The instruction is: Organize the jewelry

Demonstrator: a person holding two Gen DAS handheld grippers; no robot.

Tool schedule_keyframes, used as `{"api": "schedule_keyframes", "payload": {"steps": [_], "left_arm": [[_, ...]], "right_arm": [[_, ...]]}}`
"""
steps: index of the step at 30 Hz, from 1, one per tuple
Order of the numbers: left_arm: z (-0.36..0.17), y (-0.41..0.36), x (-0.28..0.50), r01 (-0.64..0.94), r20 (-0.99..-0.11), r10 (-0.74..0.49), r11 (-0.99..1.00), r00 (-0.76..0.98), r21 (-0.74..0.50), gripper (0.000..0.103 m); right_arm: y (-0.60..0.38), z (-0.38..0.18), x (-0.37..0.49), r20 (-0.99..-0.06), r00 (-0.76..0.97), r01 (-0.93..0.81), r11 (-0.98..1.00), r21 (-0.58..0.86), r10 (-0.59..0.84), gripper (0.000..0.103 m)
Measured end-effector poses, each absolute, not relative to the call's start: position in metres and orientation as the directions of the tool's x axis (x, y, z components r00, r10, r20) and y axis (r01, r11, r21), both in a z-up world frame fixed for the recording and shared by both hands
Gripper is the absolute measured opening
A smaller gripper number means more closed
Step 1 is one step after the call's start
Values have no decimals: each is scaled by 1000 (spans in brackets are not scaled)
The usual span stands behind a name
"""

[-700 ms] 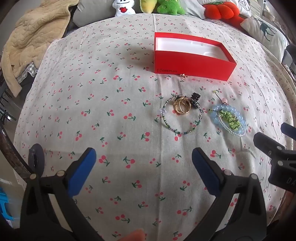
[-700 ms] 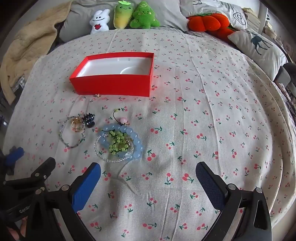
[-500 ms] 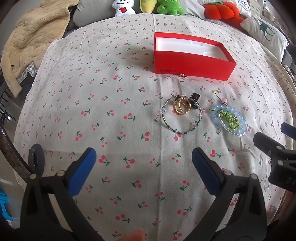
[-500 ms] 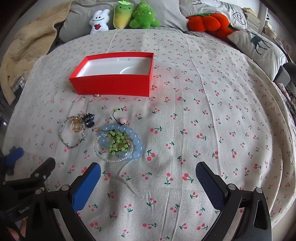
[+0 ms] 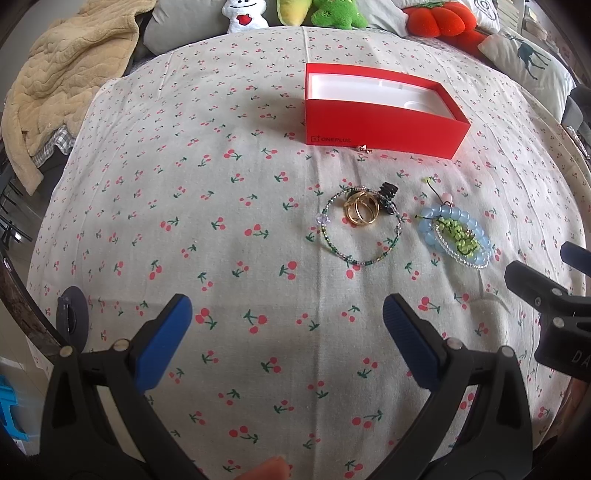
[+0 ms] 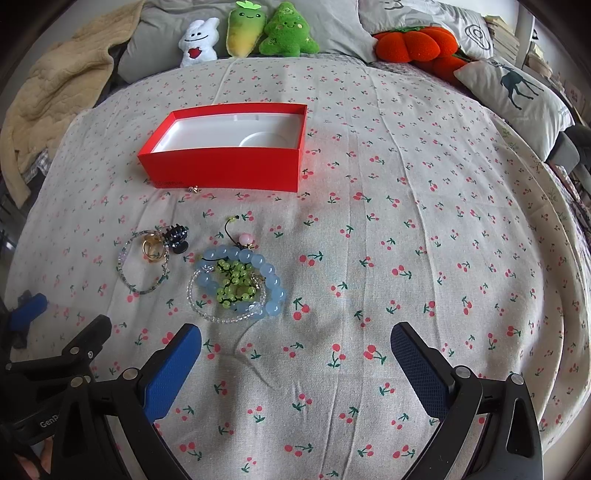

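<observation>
1. The jewelry is laid loose on the cherry-print bedspread [image 6: 406,229], in front of the open red box [image 6: 229,166], whose white tray is seen empty.
2. Two clusters are made out. A blue bead bracelet [image 6: 271,284], with a green bead piece [image 6: 234,282] and a clear bead strand [image 6: 221,316] lying inside and across it, forms one cluster; a thin green bead bracelet [image 5: 364,260] ringed around gold rings [image 5: 362,211], with a black hair claw [image 5: 388,194] at its far edge, forms the other.
3. A tiny earring-like piece [image 5: 364,148] is seen just beside the box's front wall; its exact kind cannot be told.
4. From the right hand-held gripper [image 6: 295,365], the blue bracelet cluster lies ahead and to the left, near its left pad; the cluster's long axis is judged to run roughly across the view.
5. From the left hand-held gripper [image 5: 288,334], the gold rings lie ahead and slightly right, well apart from the pads.
6. Both hand-held grippers are held wide, angled down at the bedspread, with nothing between the pads.
7. The right one is judged nearer to the blue cluster, the left nearer to the rings; nothing has yet been placed in the box.
8. Plush toys [image 6: 284,33] and pillows are lined up at the head of the bed.
</observation>
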State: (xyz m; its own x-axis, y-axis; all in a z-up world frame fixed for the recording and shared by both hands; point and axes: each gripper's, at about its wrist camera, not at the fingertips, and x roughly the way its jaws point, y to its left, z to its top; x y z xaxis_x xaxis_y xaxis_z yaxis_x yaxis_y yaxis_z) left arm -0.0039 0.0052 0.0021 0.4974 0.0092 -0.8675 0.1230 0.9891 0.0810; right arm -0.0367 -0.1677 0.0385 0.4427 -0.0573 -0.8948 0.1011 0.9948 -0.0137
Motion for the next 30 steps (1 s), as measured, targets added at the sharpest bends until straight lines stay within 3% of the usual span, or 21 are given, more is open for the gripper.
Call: {"api": "schedule_keyframes", "payload": {"steps": [30], "left_arm": [[0, 1, -5, 133, -869, 10, 987, 494, 88, 103]], "right_arm": [[-167, 40, -36, -895, 442, 101, 995, -15, -58, 103]]}}
